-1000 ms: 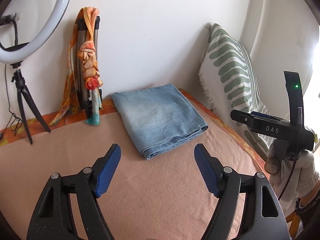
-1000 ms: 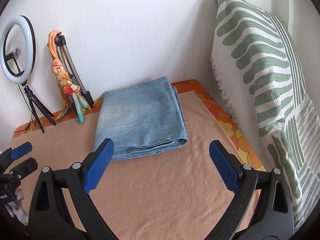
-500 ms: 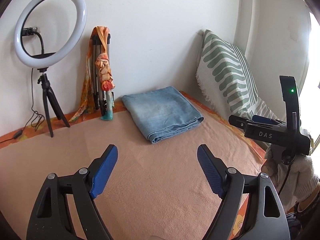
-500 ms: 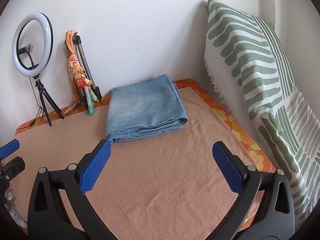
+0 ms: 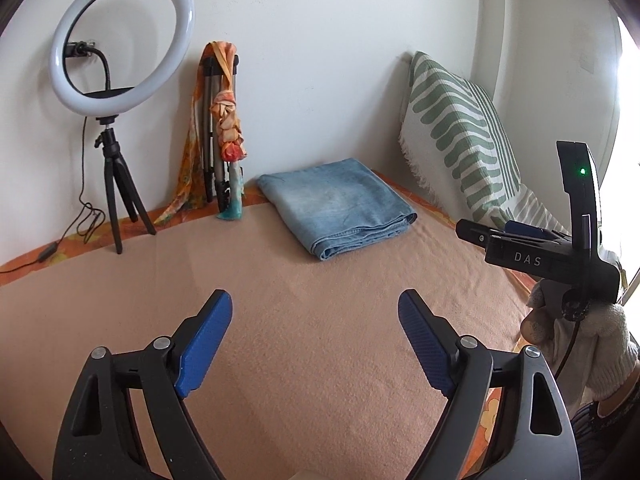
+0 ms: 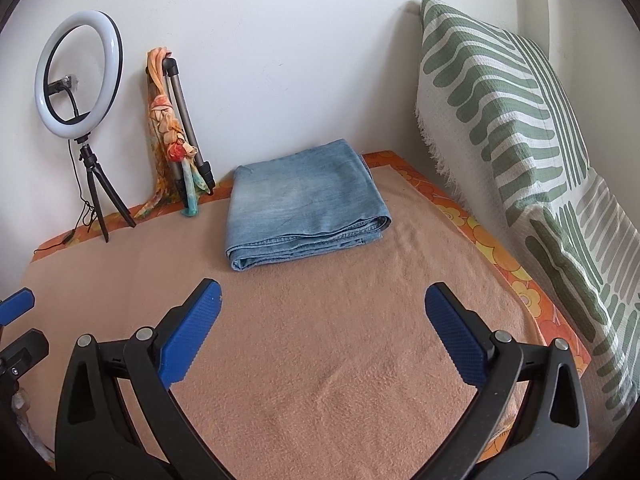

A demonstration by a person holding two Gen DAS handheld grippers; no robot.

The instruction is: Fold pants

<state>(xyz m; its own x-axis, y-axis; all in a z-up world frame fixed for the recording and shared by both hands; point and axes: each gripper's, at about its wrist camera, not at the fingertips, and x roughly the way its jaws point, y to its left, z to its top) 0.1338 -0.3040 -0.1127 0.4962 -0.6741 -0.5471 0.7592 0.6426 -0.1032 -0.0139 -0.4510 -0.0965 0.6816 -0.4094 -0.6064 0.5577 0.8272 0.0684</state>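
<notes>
Blue pants (image 5: 335,205) (image 6: 302,206) lay folded flat in a neat stack on the peach blanket (image 5: 304,320) (image 6: 320,340), at the far side near the white wall (image 5: 320,60). Sat well ahead of both sets of fingers, touching none. Folded thick edge faced the fingers.

Left gripper (image 5: 315,344) hung wide open over the blanket, blue pads (image 5: 206,344) far apart, holding nothing. Right gripper (image 6: 322,340) was spread wide too, blue pads (image 6: 190,340) apart, holding nothing. Was held by a hand in a white glove (image 5: 592,344) at the right edge of the left view.

Lots of bare blanket lay between the fingers and the pants. Orange flowered edge (image 6: 500,256) ran along the right side and the back. Green striped pillows (image 6: 520,140) (image 5: 460,140) leaned just right of the pants. Ring light on a small stand (image 5: 120,40) (image 6: 78,72) stood far left by the wall. Folded tripod with an orange scarf (image 5: 224,128) (image 6: 172,136) leaned between the light and the pants.
</notes>
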